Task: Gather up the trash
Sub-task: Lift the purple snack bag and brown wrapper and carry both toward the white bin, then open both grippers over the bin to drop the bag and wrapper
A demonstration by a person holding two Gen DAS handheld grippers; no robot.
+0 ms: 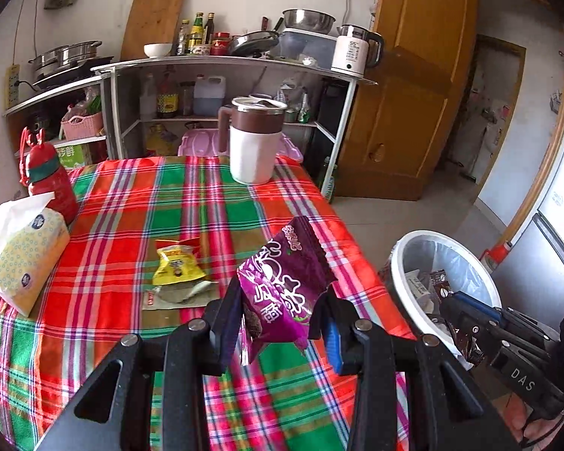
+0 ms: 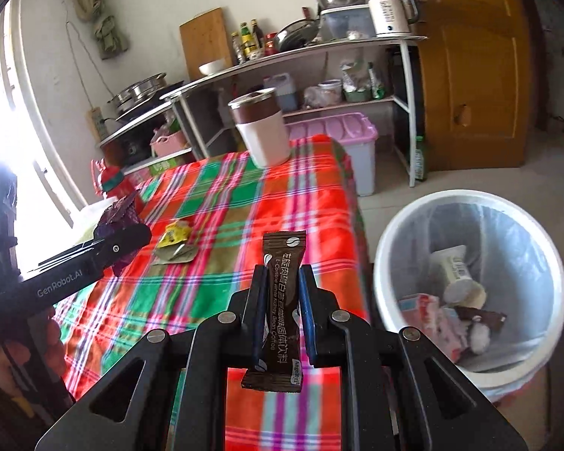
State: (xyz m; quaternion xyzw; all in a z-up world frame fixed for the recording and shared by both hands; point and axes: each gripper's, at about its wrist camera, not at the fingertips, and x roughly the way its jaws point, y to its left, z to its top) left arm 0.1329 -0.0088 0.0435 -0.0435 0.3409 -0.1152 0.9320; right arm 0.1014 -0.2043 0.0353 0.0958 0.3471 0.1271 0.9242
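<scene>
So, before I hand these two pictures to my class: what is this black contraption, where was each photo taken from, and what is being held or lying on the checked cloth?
No robot here: a person holds a two-finger clamp tool in each hand, and each tool has a wide-angle camera looking along its fingers.

The left-hand camera shows the left gripper shut on a purple snack wrapper. The right-hand camera shows the right gripper shut on a brown coffee sachet.

On the plaid tablecloth lie a yellow wrapper on a flat greenish packet, a tissue pack, a red bottle and a brown-and-white jug. Beside the table stands a lined white bin already holding rubbish.
</scene>
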